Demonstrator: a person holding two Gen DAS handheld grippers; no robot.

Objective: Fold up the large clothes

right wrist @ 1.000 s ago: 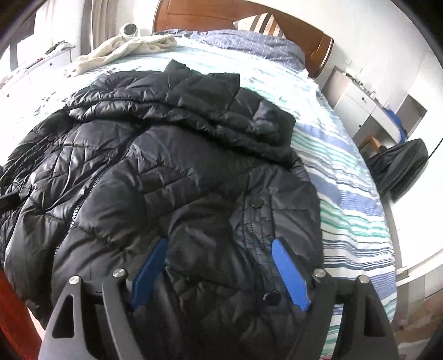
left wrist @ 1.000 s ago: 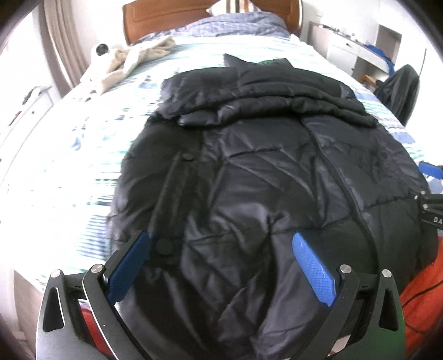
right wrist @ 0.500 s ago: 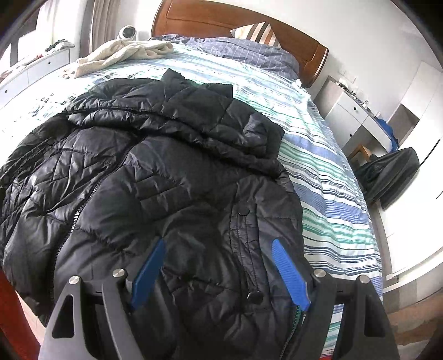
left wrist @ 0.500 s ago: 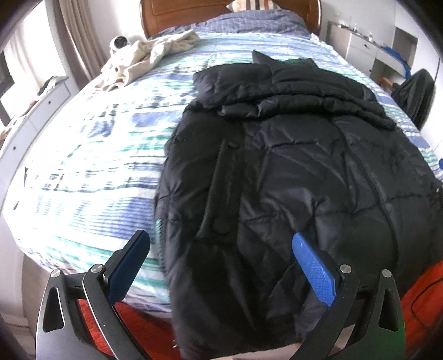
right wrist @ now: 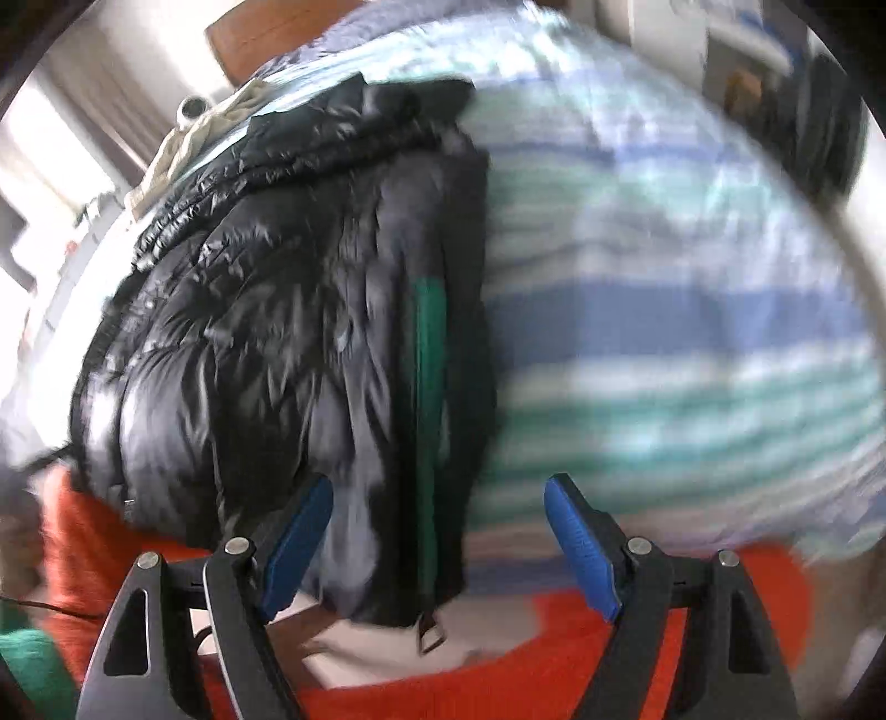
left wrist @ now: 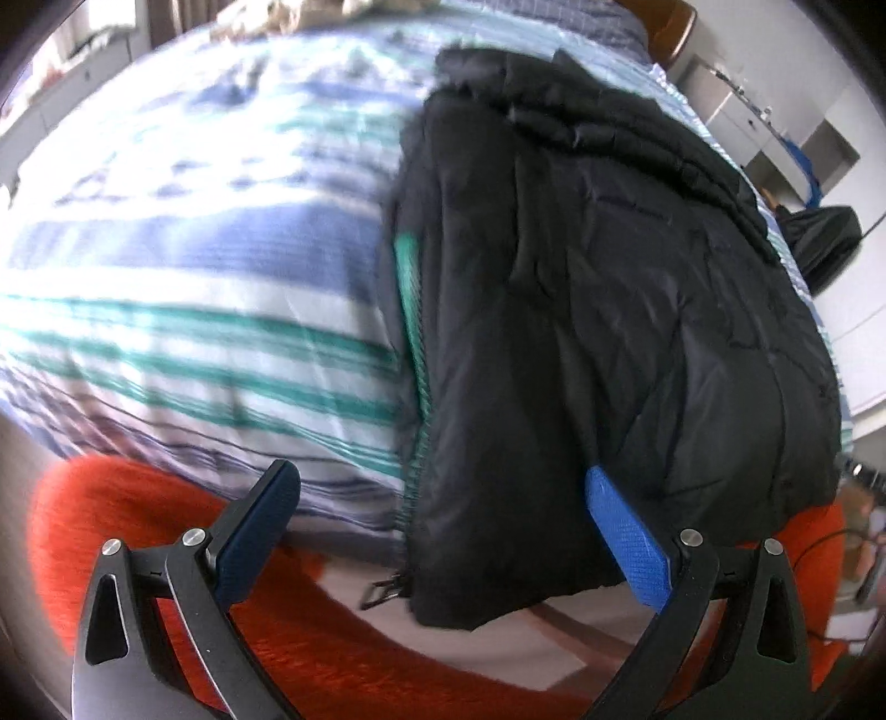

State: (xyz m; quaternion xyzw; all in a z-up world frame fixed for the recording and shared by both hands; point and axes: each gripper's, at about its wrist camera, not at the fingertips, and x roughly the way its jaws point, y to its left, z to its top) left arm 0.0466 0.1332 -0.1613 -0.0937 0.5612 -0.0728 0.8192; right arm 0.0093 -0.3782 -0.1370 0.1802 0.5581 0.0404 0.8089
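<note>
A large black quilted puffer jacket (left wrist: 609,266) lies lengthwise on the striped bed, its hem hanging over the near edge; it also shows in the right wrist view (right wrist: 288,310). A green zipper strip (left wrist: 412,310) runs along its left edge and another along its right edge (right wrist: 429,387). My left gripper (left wrist: 443,531) is open and empty, just before the jacket's lower left corner. My right gripper (right wrist: 440,531) is open and empty, just before the jacket's lower right corner. Both views are motion-blurred.
The striped blue, green and white bedspread (left wrist: 194,266) spreads on both sides of the jacket. An orange-red rug (left wrist: 332,637) lies at the foot of the bed. A beige garment (right wrist: 194,138) lies near the wooden headboard (right wrist: 260,33). White cabinets (left wrist: 775,127) and a dark chair (left wrist: 825,243) stand on the right.
Both grippers have pulled back off the jacket and swung outward, left one to the left corner, right one to the right corner. Both stay open. The jacket has not moved.
</note>
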